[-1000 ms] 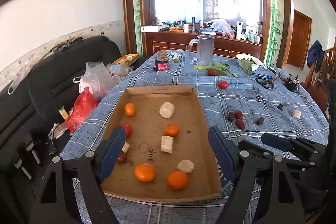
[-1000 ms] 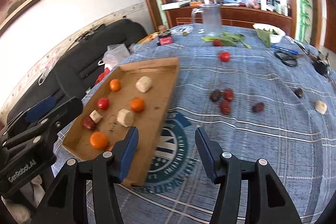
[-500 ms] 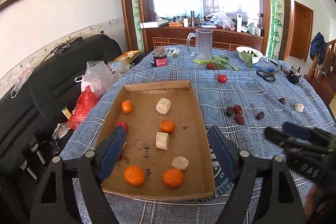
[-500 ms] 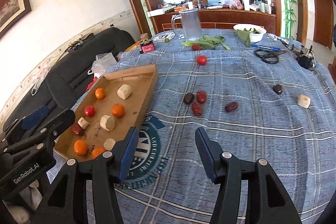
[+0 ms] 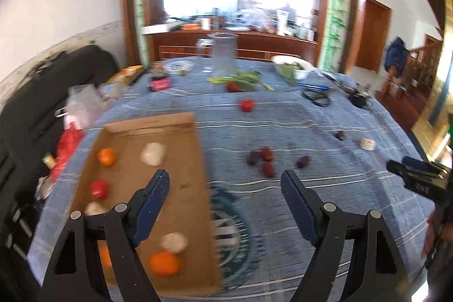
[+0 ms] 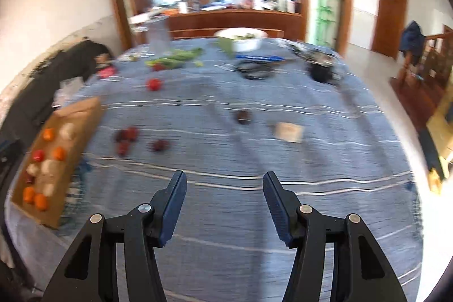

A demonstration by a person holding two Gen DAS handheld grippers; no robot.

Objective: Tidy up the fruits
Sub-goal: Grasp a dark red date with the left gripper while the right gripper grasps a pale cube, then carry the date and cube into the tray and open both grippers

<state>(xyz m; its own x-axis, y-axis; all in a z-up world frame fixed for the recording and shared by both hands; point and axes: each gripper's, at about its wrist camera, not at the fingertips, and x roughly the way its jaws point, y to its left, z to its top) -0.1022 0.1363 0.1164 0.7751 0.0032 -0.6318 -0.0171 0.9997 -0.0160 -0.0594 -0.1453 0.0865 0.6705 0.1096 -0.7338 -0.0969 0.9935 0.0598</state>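
Note:
A brown cardboard tray (image 5: pixel 175 129) (image 6: pixel 85 109) lies at the left of the blue checked table and holds oranges (image 5: pixel 164 262), a red tomato (image 5: pixel 98 188) and pale chunks (image 5: pixel 153 153). On the cloth lie several dark red dates (image 5: pixel 264 160) (image 6: pixel 126 139), one more date (image 6: pixel 243 116), a pale chunk (image 6: pixel 288 131) (image 5: pixel 367 144) and a red tomato (image 5: pixel 247 105) (image 6: pixel 153 84). My left gripper (image 5: pixel 225 179) is open and empty over the tray's right edge. My right gripper (image 6: pixel 223 180) is open and empty above bare cloth, well short of the dates.
At the far end stand a clear jug (image 5: pixel 222 55), green vegetables (image 5: pixel 240 78), a white bowl (image 6: pixel 240 38), scissors (image 6: pixel 254 67) and a red-labelled jar (image 5: pixel 160 82). A black sofa with plastic bags (image 5: pixel 70 132) runs along the left side. Stairs and a door are on the right.
Both grippers have swung to the right across the table. The tray has slid leftward in both views, and the dates and pale chunk now sit nearer the middle of the right wrist view.

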